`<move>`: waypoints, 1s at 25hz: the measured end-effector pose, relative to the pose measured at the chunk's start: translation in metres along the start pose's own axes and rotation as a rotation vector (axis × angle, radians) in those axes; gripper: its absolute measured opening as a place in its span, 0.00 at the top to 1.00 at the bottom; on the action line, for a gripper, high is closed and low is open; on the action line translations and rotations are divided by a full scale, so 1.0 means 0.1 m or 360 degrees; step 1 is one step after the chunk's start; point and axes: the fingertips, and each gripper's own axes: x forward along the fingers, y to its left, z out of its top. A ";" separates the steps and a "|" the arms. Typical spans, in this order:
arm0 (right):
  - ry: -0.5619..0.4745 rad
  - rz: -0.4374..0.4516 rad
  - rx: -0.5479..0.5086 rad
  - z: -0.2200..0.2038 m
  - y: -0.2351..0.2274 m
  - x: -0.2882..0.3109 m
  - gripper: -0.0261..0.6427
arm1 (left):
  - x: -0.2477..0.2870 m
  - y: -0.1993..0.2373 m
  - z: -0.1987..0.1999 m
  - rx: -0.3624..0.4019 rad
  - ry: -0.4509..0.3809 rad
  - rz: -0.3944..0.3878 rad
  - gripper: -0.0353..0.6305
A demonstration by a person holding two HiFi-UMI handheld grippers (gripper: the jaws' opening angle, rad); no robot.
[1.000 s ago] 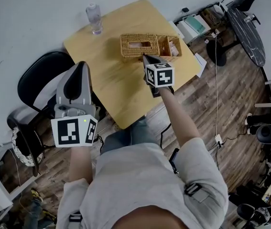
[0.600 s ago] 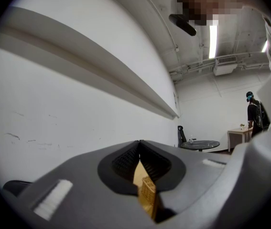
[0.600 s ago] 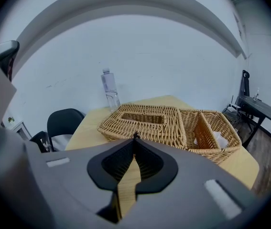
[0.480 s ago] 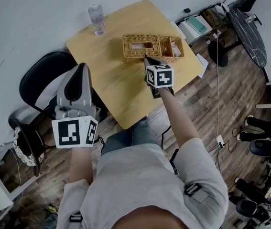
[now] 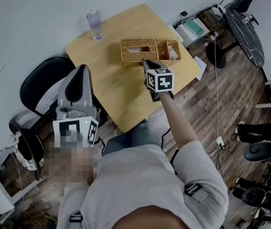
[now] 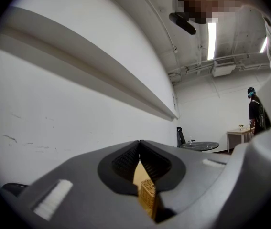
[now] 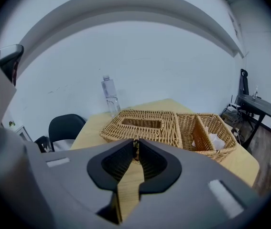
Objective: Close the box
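Note:
A wicker box (image 5: 138, 50) stands at the far side of the wooden table (image 5: 111, 82). A flat woven lid with an oblong slot (image 7: 142, 126) covers its left part. Its right part (image 7: 207, 132) is an open, divided compartment with white items inside. My right gripper (image 5: 145, 61) hovers just in front of the box, shut with nothing between its tips (image 7: 136, 144). My left gripper (image 5: 81, 68) is held back to the left, off the table and above a chair, also shut and empty (image 6: 140, 144). A strip of the wicker (image 6: 148, 199) shows through the gap lower down between its jaws.
A clear plastic bottle (image 5: 94, 24) stands at the table's far left corner, behind the box (image 7: 109, 97). A black chair (image 5: 42, 80) sits left of the table. Office gear crowds the floor at right. A person (image 6: 257, 111) stands far off in the room.
The head view shifts slightly. Both grippers keep their places and stay shut; the box has not moved.

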 end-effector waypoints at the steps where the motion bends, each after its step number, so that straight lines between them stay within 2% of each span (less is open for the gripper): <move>1: -0.0016 -0.0001 0.0003 0.03 0.00 -0.03 0.93 | 0.02 -0.01 0.01 0.0001 -0.0005 -0.0004 0.86; 13: -0.0326 -0.0019 -0.0036 0.59 0.04 -0.65 0.94 | 0.24 -0.21 0.17 0.0001 -0.0063 -0.0089 0.86; 25: -0.0602 -0.0064 -0.0217 1.14 0.11 -1.31 0.94 | 0.44 -0.35 0.24 -0.0044 -0.0096 -0.0138 0.86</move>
